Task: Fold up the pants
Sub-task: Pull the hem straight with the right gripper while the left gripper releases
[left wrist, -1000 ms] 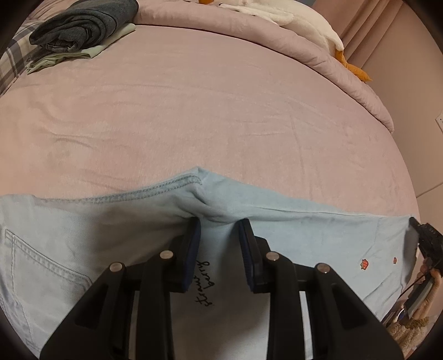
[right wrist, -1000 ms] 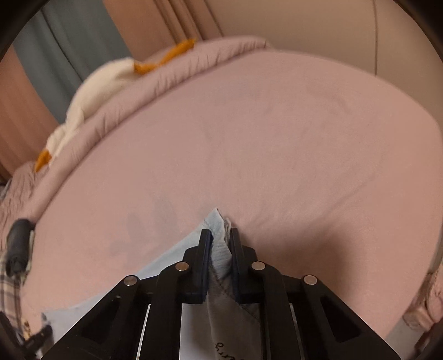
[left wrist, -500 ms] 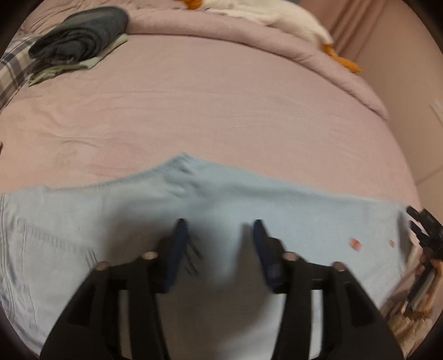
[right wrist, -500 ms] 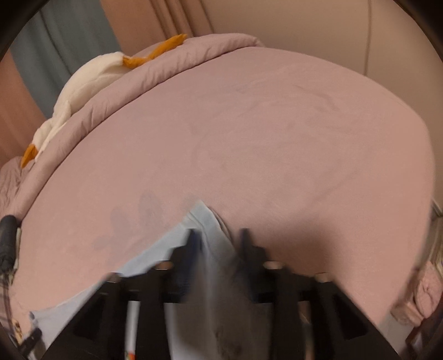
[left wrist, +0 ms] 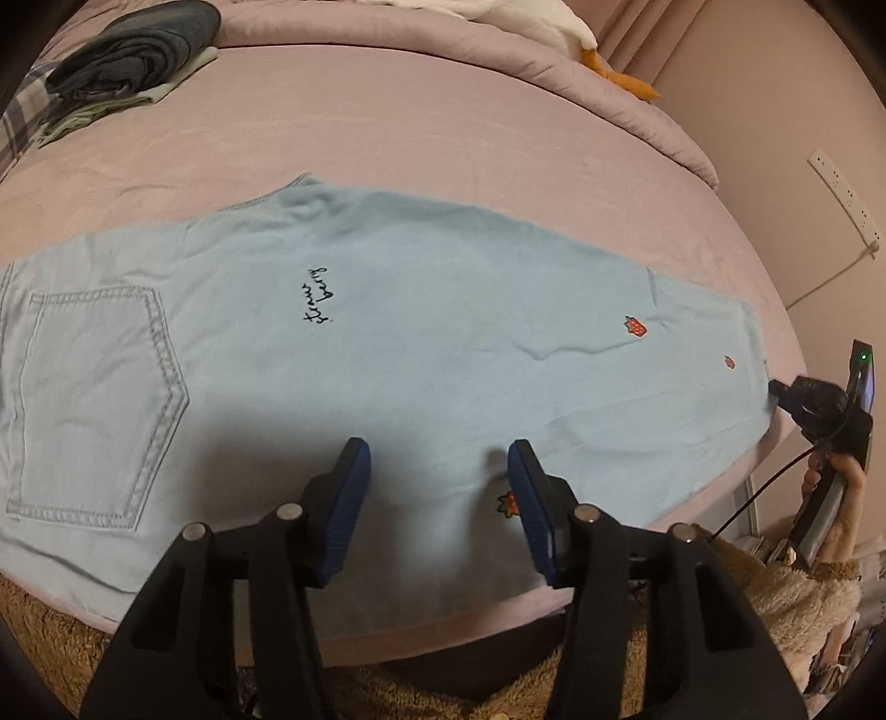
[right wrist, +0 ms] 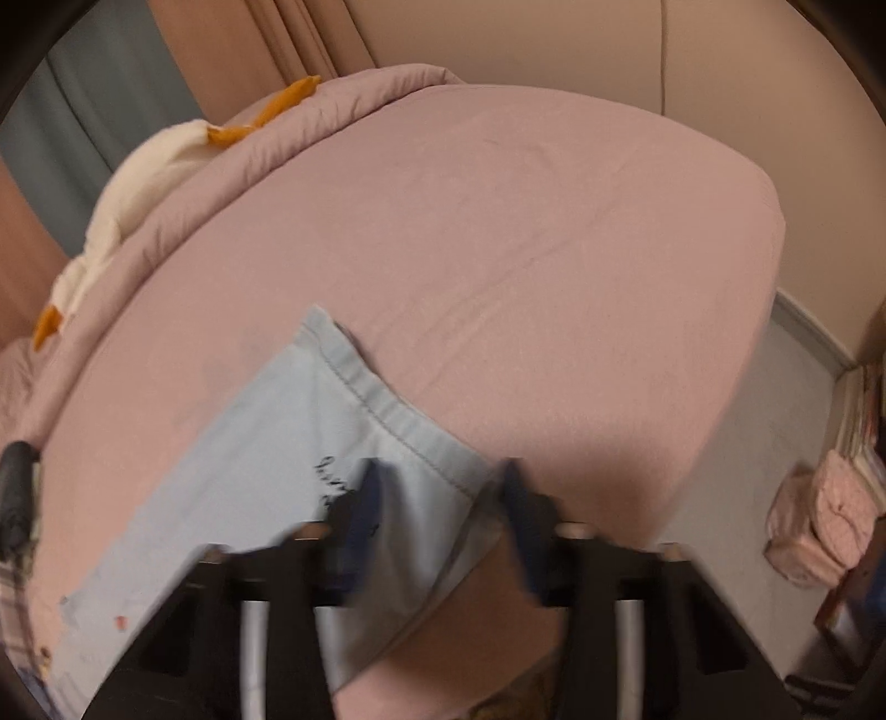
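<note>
Pink bed (left wrist: 443,122), pants (left wrist: 387,354) lying flat, lengthwise left-right

Pants (left wrist: 421,354) flat across bed (left wrist: 443,138) near front edge, clothes pile (left wrist: 127,61) on bed at far left, plush toy (left wrist: 531,16) on duvet (left wrist: 554,72) behind, left tongs (left wrist: 437,509) above pants

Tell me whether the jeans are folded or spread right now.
Folded once lengthwise: the pants lie flat on the bed as one leg-width, back pocket up. Both tongs are open, off the cloth.
</note>
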`<state>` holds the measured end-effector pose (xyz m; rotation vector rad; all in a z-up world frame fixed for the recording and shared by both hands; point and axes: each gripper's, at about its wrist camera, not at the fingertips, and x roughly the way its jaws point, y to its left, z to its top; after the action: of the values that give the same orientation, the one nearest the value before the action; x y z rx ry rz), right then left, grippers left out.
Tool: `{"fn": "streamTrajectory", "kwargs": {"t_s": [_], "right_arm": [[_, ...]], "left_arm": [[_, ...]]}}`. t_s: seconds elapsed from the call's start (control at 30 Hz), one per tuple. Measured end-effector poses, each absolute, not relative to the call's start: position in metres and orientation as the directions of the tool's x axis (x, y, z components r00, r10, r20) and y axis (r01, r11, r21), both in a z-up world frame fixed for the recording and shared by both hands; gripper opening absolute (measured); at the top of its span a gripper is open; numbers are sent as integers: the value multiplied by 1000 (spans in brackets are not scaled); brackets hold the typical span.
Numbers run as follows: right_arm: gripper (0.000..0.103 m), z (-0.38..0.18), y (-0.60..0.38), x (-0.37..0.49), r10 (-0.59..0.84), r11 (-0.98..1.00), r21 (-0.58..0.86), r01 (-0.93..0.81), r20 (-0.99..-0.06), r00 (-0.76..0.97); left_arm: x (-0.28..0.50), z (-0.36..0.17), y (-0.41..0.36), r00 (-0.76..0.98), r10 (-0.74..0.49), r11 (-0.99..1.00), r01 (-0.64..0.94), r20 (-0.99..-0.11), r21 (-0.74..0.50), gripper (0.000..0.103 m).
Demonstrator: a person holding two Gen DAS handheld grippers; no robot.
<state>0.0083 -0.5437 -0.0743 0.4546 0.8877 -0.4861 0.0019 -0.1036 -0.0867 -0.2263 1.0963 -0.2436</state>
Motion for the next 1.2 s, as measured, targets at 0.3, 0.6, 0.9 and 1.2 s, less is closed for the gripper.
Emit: {"fn": "streamTrajectory", "kwargs": {"t_s": [0.3, 0.6, 0.9, 1.2], "right_arm": [[11, -64, -549, 0, -249, 783, 185, 593, -780, 573], [11, -89, -553, 17, -225, 763, 195, 616, -813, 536], [11, -89, -548, 12, -198, 744, 239, 624, -813, 547], [12, -88, -549, 12, -198, 740, 240, 629, -816, 543]], "left_arm": [[1, -89, -104, 441, -283, 957, 72, -852, -281, 48], [5, -92, -105, 445, -276, 959, 71, -852, -274, 49], [7, -94, -104, 447, -282, 957, 68, -849, -283, 50], [10, -93, -106, 441, -283, 957, 78, -852, -278, 55]]}}
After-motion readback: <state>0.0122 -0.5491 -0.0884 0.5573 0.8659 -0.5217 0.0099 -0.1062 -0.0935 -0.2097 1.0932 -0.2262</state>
